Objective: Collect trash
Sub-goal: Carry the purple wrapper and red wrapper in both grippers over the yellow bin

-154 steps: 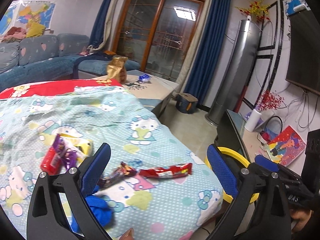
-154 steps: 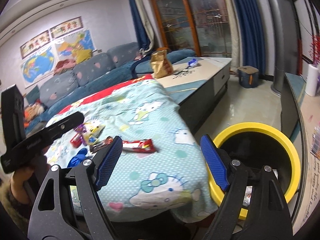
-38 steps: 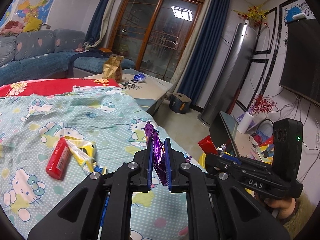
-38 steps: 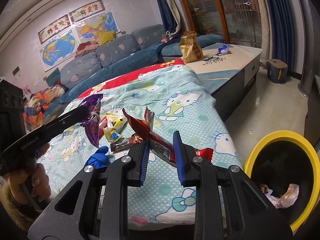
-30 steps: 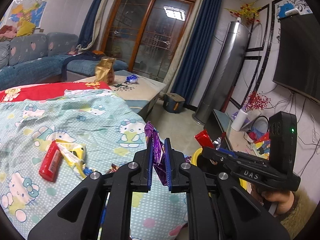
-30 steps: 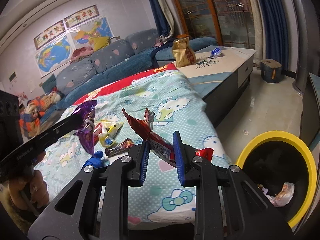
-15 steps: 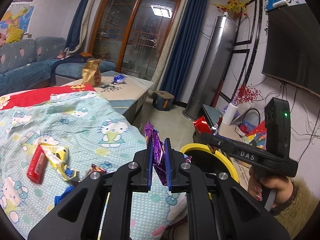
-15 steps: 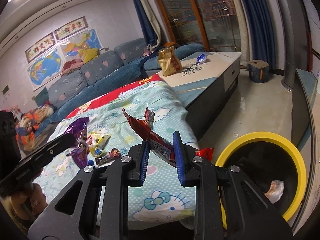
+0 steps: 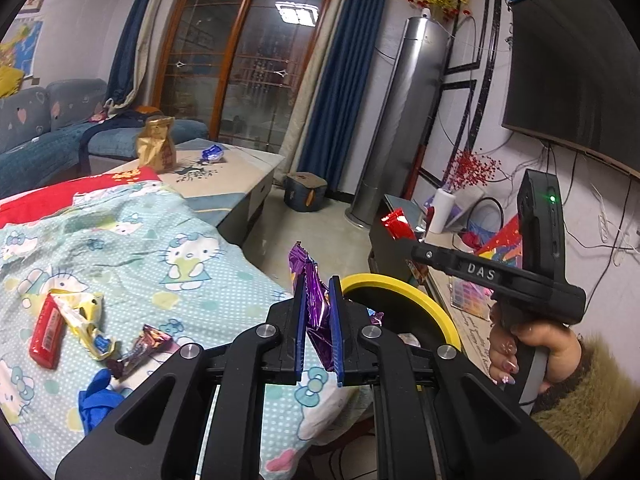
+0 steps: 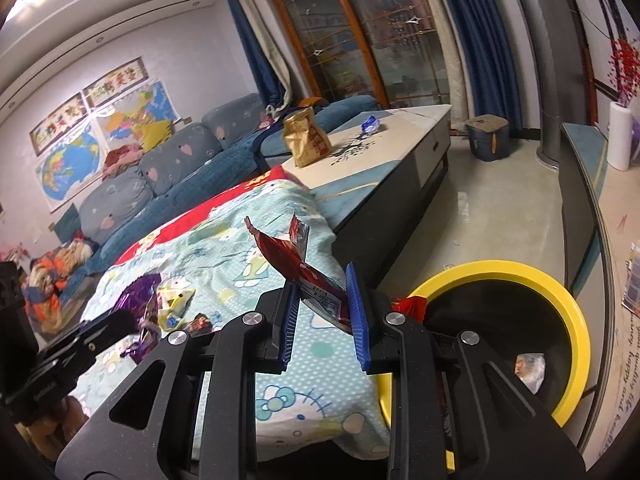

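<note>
The white letters "DAS" stand on the side of the black right gripper (image 9: pixel 404 236), seen in the left wrist view. Characters on the wall posters (image 10: pixel 86 104) above the far sofa and print on the red wrapper (image 10: pixel 320 292) are too small to read.

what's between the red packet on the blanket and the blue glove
In the left wrist view, between the red packet and the blue glove lie a crumpled yellow wrapper and a dark wrapper.

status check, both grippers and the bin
Left gripper shut on purple wrapper. Right gripper shut on red wrapper. Yellow-rimmed bin open, nothing blocking.
</note>
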Demonstrator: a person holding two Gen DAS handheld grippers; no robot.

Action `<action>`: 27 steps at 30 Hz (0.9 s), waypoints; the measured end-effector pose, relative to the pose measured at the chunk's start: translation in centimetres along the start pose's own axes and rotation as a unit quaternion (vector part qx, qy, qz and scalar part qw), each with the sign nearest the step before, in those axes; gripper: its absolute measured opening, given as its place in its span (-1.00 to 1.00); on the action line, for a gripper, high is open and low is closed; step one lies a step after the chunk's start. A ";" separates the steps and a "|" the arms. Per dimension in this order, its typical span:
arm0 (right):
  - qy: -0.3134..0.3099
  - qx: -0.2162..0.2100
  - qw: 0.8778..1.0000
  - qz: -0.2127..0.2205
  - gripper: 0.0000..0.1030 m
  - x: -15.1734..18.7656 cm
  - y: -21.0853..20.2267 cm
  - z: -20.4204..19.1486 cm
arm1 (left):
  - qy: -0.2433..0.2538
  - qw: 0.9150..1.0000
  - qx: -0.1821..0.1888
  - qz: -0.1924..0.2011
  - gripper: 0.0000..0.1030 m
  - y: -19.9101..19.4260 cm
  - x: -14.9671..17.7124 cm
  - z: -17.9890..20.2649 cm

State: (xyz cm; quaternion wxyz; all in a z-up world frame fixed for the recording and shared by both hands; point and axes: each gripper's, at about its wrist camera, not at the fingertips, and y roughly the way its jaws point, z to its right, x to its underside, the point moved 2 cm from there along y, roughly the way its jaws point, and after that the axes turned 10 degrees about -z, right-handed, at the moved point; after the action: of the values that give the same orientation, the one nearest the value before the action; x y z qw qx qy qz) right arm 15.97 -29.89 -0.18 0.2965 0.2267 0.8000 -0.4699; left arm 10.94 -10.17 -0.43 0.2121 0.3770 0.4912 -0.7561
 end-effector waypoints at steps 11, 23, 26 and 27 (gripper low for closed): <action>0.030 0.020 0.999 0.008 -0.65 0.5 -0.6 3.0 | 0.031 0.999 0.017 -0.020 -0.80 2.1 0.4 2.3; 0.079 0.059 0.995 0.002 -0.65 0.7 -0.6 6.3 | 0.075 0.995 0.049 -0.047 -0.80 5.4 0.8 5.8; 0.088 0.073 0.993 0.000 -0.65 0.7 -0.5 7.3 | 0.087 0.993 0.058 -0.055 -0.80 6.4 1.0 6.7; 0.091 0.076 0.993 -0.002 -0.65 0.6 -0.3 7.7 | 0.090 0.992 0.062 -0.059 -0.80 6.8 1.0 7.1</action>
State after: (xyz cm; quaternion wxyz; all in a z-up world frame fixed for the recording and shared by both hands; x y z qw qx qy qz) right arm 17.31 -36.81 -3.38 0.2035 0.2888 0.7860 -0.5073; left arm 12.46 -19.42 -3.54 0.0982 0.4261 0.4819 -0.7594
